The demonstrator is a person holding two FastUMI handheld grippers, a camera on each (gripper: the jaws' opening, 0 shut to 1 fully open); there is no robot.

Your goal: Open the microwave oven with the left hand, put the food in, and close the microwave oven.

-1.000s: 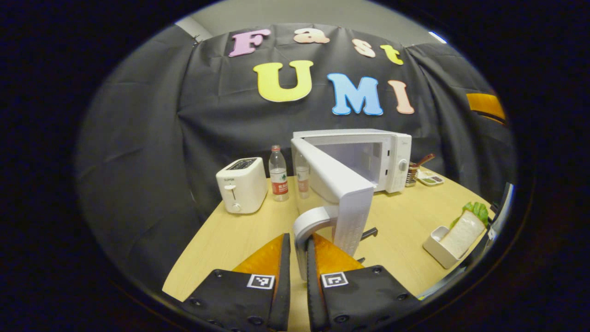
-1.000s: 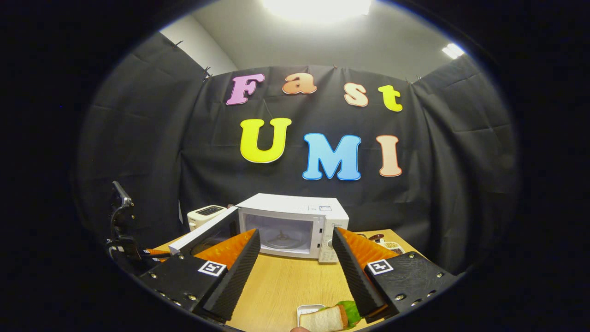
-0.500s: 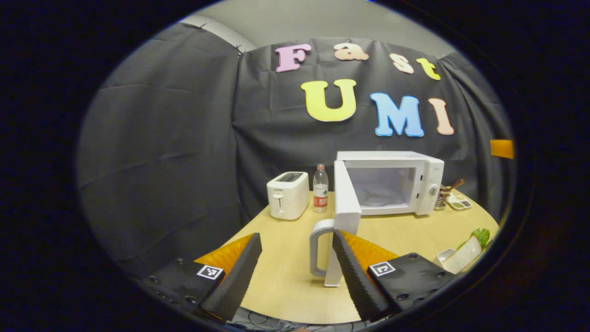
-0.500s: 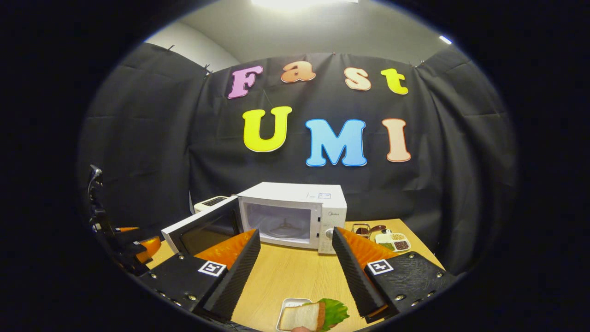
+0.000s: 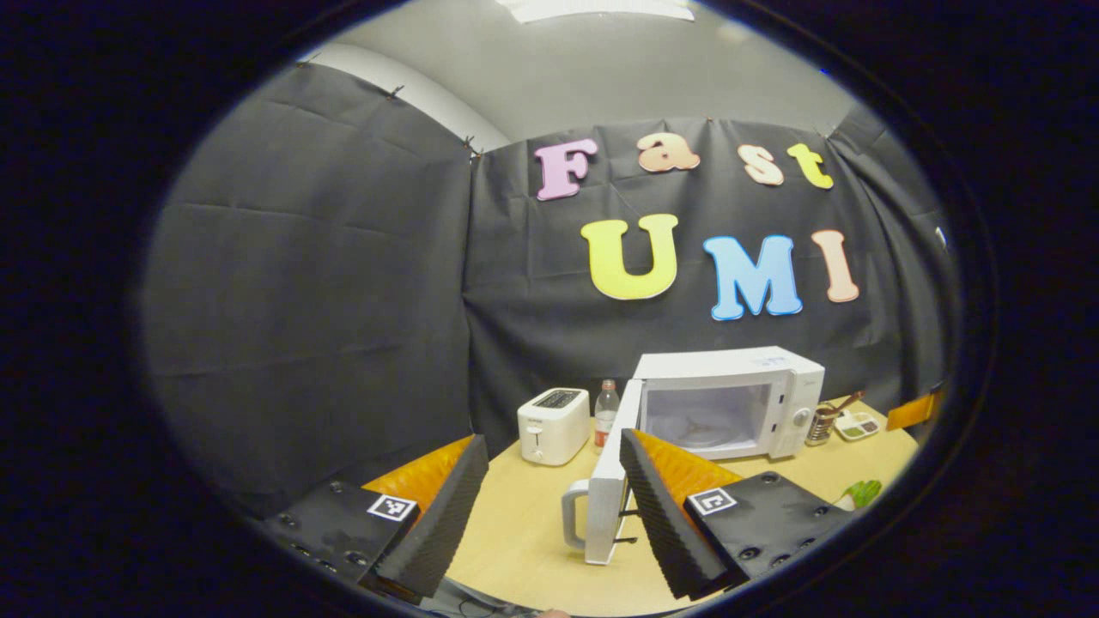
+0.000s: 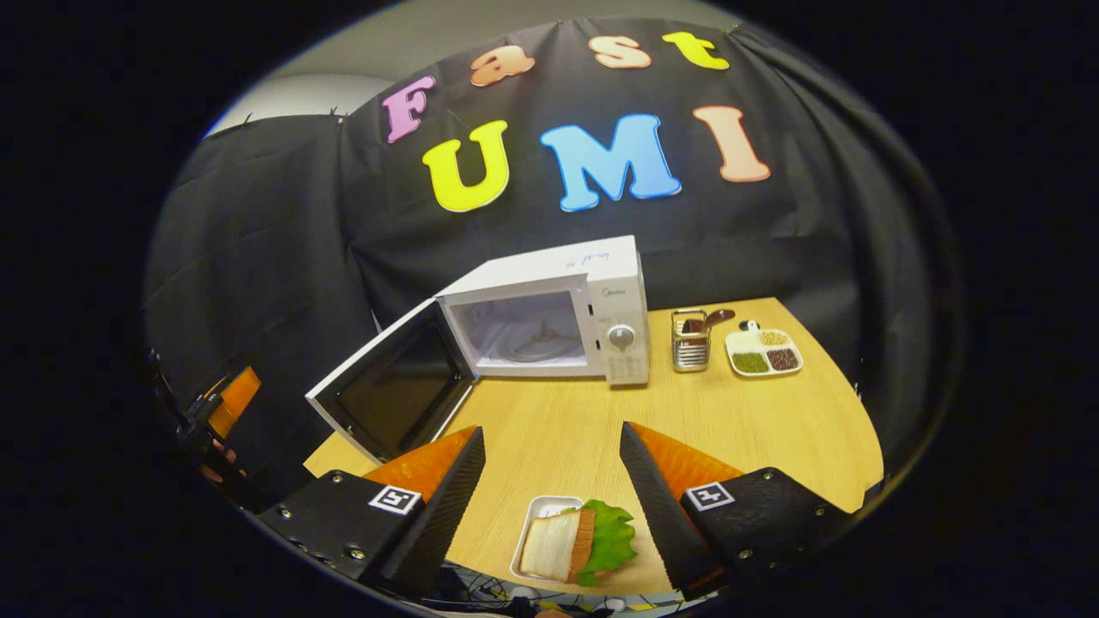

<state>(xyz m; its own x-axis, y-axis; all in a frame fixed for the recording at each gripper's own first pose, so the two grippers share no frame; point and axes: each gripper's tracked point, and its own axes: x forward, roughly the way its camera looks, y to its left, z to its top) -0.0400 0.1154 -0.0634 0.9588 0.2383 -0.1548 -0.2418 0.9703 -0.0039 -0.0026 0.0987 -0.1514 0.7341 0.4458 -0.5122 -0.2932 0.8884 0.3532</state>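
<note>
Right tongs [image 6: 549, 506] gape empty, tipped down over the sandwich [image 6: 573, 542]; left tongs [image 5: 549, 506], spread wide, have released the microwave [image 5: 725, 403] door handle [image 5: 573, 513]

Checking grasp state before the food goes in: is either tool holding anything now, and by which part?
Nothing is held. The left tool is open, apart from the door handle. The right tool is open above the sandwich.
</note>
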